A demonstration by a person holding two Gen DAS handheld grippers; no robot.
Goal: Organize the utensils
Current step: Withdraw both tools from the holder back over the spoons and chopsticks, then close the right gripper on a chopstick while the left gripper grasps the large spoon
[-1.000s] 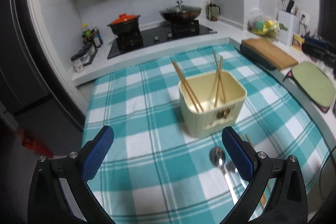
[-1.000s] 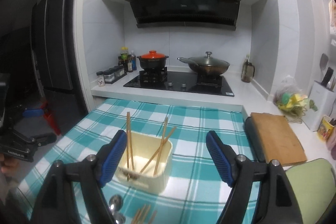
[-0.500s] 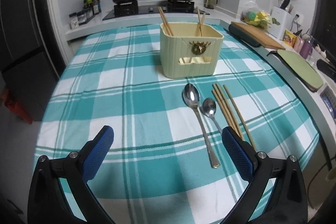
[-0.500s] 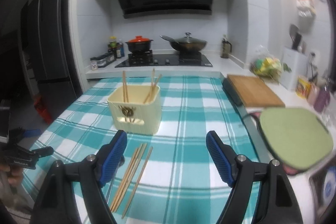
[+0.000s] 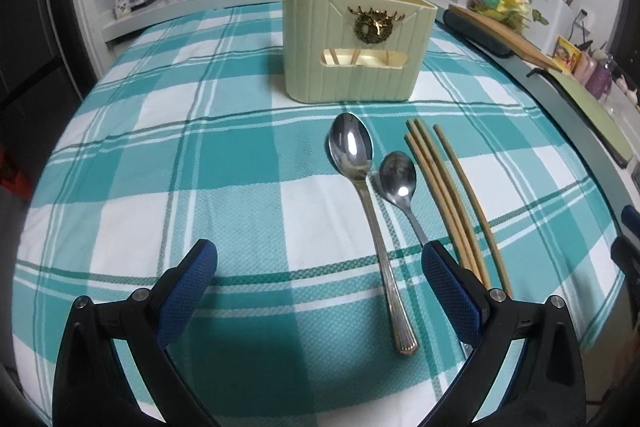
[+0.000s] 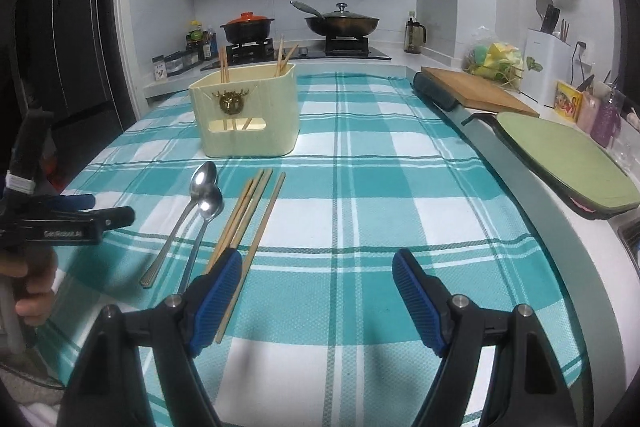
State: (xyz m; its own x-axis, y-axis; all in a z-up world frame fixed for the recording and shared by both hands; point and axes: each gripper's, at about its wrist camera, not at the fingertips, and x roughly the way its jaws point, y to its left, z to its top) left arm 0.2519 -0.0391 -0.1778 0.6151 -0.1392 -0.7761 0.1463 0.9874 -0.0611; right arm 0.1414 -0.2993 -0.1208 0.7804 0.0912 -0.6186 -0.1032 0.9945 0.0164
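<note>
Two spoons (image 5: pixel 362 195) and loose chopsticks (image 5: pixel 448 199) lie before holder (image 5: pixel 356 47), awaiting sorting | left gripper (image 5: pixel 318 289) spread, empty | right gripper (image 6: pixel 318 297) spread, empty, beside chopsticks for pickup | versus earlier: both dropped from high overview to just above cloth (image 5: pixel 160 147)
</note>
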